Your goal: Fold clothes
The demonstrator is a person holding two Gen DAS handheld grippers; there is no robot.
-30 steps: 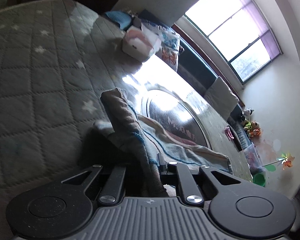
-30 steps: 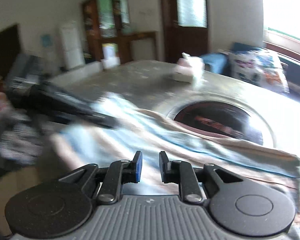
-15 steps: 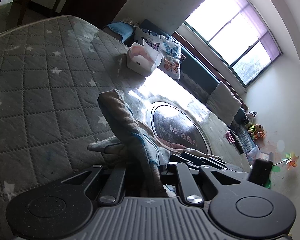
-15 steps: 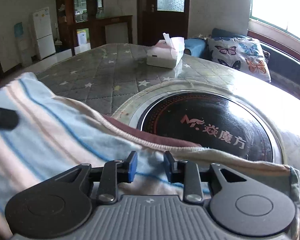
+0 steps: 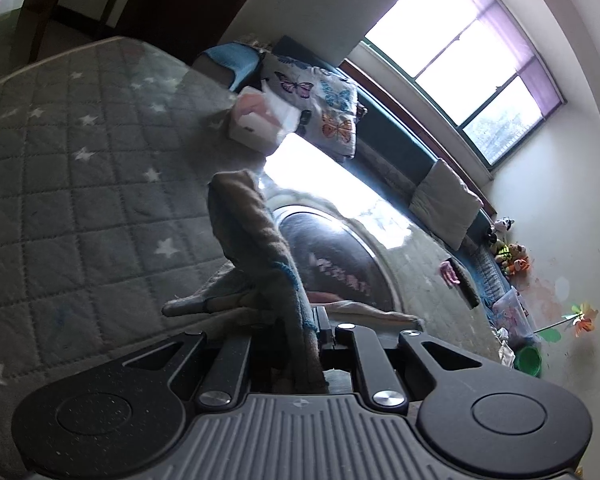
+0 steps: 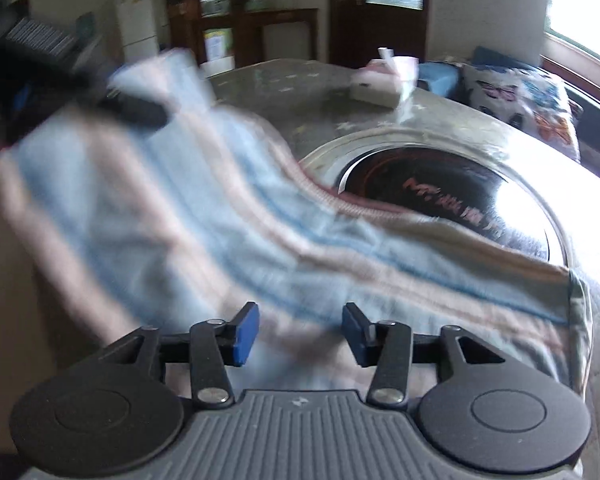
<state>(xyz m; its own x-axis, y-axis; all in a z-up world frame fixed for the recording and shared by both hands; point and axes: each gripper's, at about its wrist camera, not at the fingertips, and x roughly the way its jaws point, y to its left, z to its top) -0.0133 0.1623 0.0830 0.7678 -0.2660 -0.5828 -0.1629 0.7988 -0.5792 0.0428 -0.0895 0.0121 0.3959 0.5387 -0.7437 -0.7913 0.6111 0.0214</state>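
The left gripper [image 5: 308,328] is clamped on a fold of the towel [image 6: 204,216], which stands up between its jaws in a tall ridge. The rest of the striped cloth – pale blue with pink bands – slopes down from that raised corner at the left to the table [image 5: 60,184], where its far edge lies over the rim of the dark round hob [image 6: 440,196]. The right gripper [image 6: 298,330] hangs just above the near part of the towel, its jaws apart and opening, the blue pads [image 6: 244,330] pressing on nothing. Farther off on the quilted star cover sits a tissue box [image 6: 384,80] – beyond it, a butterfly cushion [image 6: 520,100] under the window.
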